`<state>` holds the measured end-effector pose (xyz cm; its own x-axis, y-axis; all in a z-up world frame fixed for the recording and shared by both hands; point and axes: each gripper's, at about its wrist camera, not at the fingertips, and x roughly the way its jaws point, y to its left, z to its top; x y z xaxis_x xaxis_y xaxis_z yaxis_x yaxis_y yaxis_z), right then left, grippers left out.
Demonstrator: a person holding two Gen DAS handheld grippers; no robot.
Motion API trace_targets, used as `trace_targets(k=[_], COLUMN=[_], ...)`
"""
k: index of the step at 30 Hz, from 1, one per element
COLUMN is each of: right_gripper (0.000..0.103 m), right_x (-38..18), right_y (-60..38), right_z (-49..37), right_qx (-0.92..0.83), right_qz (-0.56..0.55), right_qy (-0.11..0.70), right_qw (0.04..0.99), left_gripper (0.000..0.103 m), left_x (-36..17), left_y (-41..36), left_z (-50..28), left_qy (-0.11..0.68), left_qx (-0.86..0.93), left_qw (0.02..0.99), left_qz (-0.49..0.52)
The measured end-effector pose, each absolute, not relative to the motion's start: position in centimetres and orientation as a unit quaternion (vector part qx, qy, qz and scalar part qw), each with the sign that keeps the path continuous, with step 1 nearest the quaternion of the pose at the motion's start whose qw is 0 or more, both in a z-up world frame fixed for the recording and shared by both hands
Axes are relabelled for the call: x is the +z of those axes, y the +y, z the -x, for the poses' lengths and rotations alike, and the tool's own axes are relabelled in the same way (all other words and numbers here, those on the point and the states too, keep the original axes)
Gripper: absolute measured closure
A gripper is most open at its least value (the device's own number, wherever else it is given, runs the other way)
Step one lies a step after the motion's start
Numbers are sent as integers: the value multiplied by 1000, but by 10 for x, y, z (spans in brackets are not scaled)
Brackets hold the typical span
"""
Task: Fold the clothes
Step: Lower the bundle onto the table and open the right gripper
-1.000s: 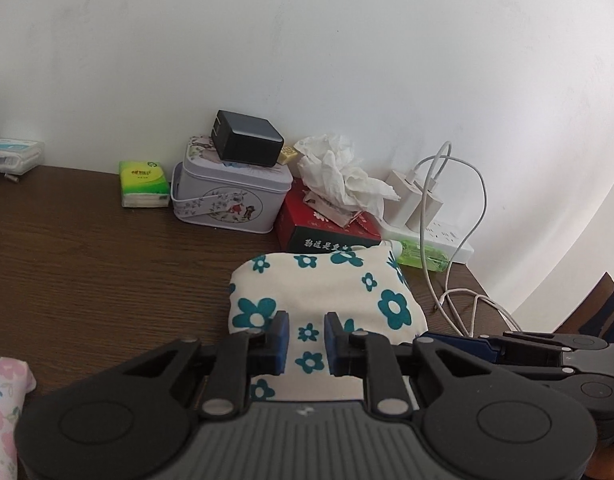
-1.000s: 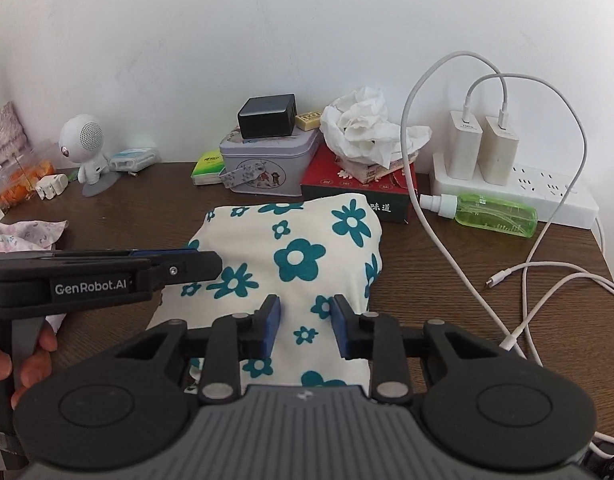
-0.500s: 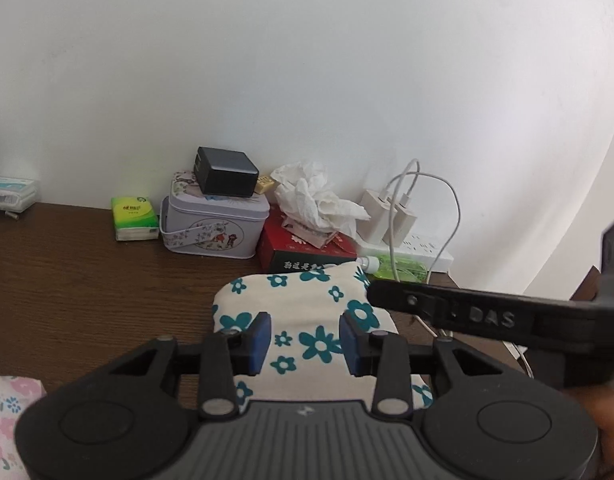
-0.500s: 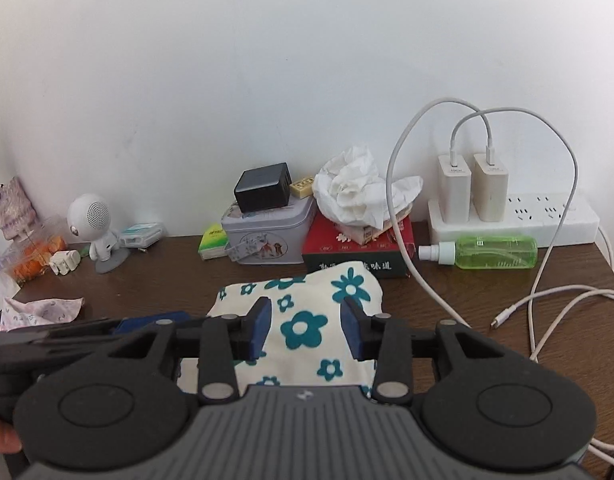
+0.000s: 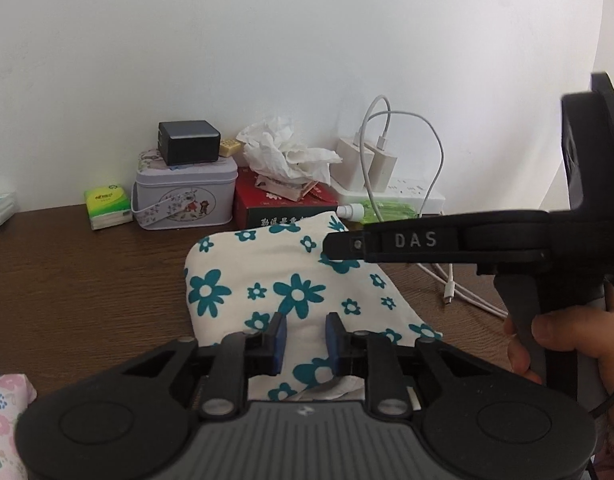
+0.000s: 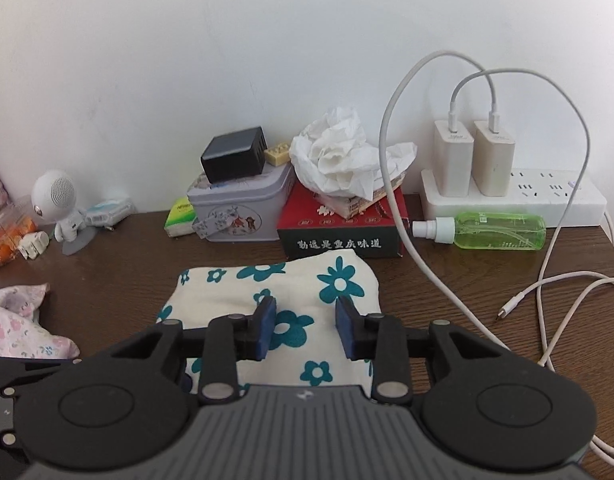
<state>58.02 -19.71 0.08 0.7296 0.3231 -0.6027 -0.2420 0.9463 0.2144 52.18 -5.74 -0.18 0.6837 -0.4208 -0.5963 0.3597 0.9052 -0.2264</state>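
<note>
White wall backs a dark wooden bench [image 6: 119,276] whose rear edge is crowded; its bare wood opens left of the folded floral cloth [image 6: 291,304].

Left tongs [image 5: 305,338] hover over the near part of the cloth, jaws parted, nothing between them. Right tongs [image 6: 305,326] hang above the same cloth, jaws wide apart and empty; half a second ago they stood higher and farther back.

In the left view the right tool crosses from the right, its tip over the cloth's far corner, with a hand [image 5: 563,344] wrapped round its grip; earlier it sat lower in that view.

Beyond the cloth, touching its far edge, stands a red tissue box [image 6: 341,226], a tin [image 6: 239,210] beside it. White cables [image 6: 547,292] trail over the bench's right side; pink cloth [image 6: 19,320] lies at the left.
</note>
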Motion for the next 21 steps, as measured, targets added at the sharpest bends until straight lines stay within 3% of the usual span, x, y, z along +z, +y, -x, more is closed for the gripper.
trace_targets(k=[2, 14, 16, 18, 19, 21], right_gripper=[70, 69, 69, 59, 49, 32], right_x=[8, -14, -8, 0, 4, 13], right_y=[-204, -209, -210, -212, -212, -214], right_z=[-564, -538, -532, -516, -509, -493], right_qx=[149, 130, 134, 135, 136, 138], right_qz=[-67, -43, -46, -47, -47, -48], right_qy=[325, 348, 342, 331, 326, 316], right_qw=[932, 928, 929, 933, 934, 938], left_gripper=[71, 77, 64, 49, 43, 21], left_x=[5, -9, -1, 9, 16, 28], left_y=[-54, -69, -65, -59, -55, -46], left_z=[-521, -534, -528, -519, -512, -494], left_qy=[320, 349, 341, 329, 319, 296], left_qx=[-221, -198, -196, -186, -174, -155], left_qw=[919, 915, 918, 925, 930, 941], left_qz=[70, 45, 48, 50, 50, 52])
